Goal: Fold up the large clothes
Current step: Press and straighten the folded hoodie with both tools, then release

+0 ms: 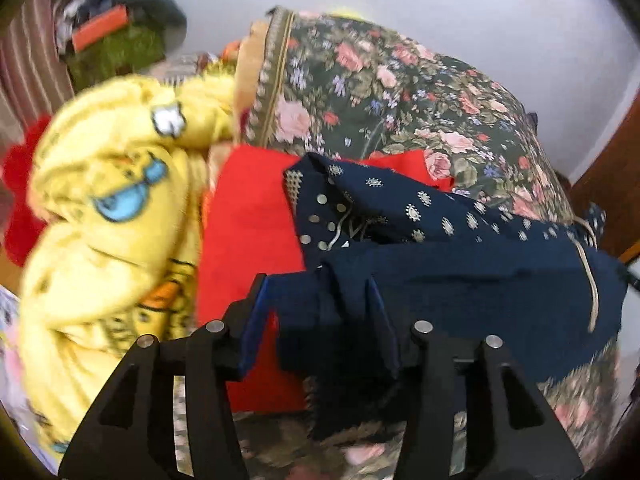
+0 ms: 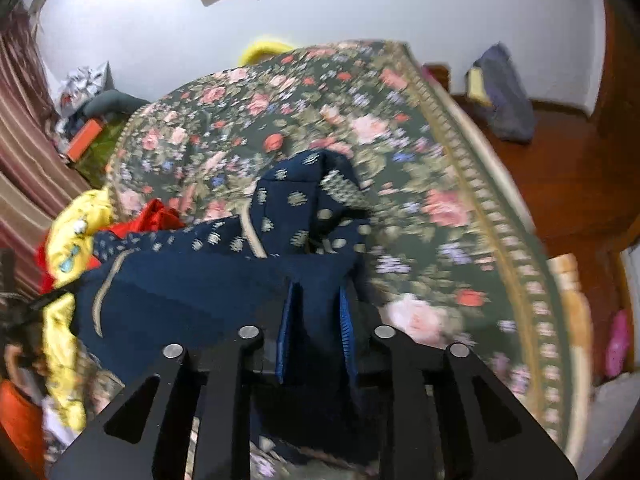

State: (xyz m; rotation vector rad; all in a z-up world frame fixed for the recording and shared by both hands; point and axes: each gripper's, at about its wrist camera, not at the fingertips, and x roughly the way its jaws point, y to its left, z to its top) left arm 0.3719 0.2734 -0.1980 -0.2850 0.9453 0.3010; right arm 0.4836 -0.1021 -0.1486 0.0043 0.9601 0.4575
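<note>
A navy blue garment (image 1: 460, 276) with small white and gold motifs is held up over a bed with a dark floral bedspread (image 1: 384, 92). My left gripper (image 1: 320, 280) is shut on a bunch of its plain navy cloth. My right gripper (image 2: 318, 288) is shut on another part of the same garment (image 2: 192, 284), whose patterned part (image 2: 296, 200) bunches above the fingers. The garment stretches between both grippers, off the bedspread (image 2: 420, 152).
A red garment (image 1: 248, 224) lies under the navy one. A yellow printed garment (image 1: 112, 200) is piled to the left. Clutter (image 1: 116, 36) sits by the striped curtain (image 2: 24, 168). A wooden floor (image 2: 568, 168) lies beyond the bed's right edge.
</note>
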